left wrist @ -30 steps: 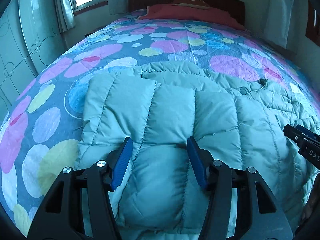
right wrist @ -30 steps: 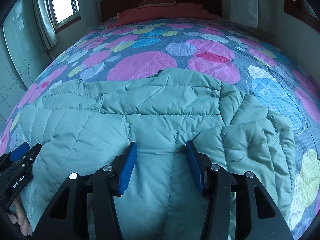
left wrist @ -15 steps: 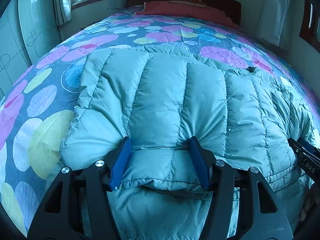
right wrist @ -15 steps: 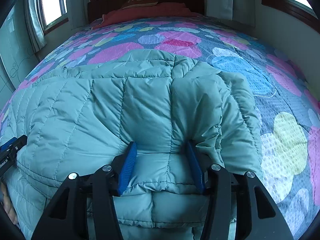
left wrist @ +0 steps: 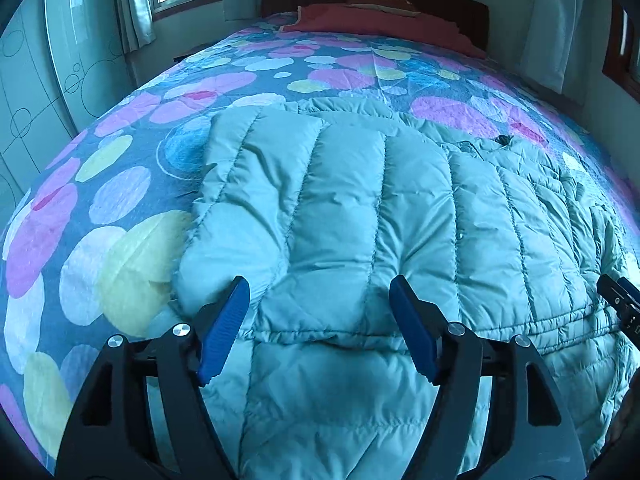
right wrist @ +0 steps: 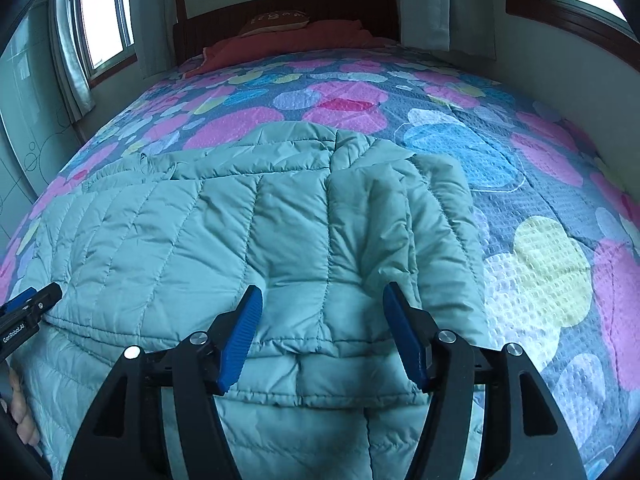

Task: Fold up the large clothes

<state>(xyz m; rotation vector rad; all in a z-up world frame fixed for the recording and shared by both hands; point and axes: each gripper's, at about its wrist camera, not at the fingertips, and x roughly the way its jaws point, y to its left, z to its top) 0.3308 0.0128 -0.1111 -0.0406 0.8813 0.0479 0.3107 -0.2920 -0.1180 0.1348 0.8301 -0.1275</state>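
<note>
A large pale green quilted down jacket (left wrist: 360, 220) lies on the bed, its upper layer folded back over the lower part, with a hem edge across the near side; it also shows in the right wrist view (right wrist: 240, 240). My left gripper (left wrist: 320, 328) is open, its blue pads either side of the fold's hem at the jacket's left part. My right gripper (right wrist: 322, 336) is open over the hem at the jacket's right part, beside a folded sleeve (right wrist: 400, 216). Each gripper's tip shows at the edge of the other view.
The bed has a blue bedspread with pink, yellow and blue circles (right wrist: 540, 264). A red pillow (left wrist: 380, 20) and dark wooden headboard (right wrist: 288, 12) are at the far end. Windows with curtains (left wrist: 136, 4) and a wardrobe stand to the left.
Half a second ago both grippers held the folded layer lifted toward the cameras. Now the layer lies down on the jacket, and both grippers have opened wider and drawn back slightly.
</note>
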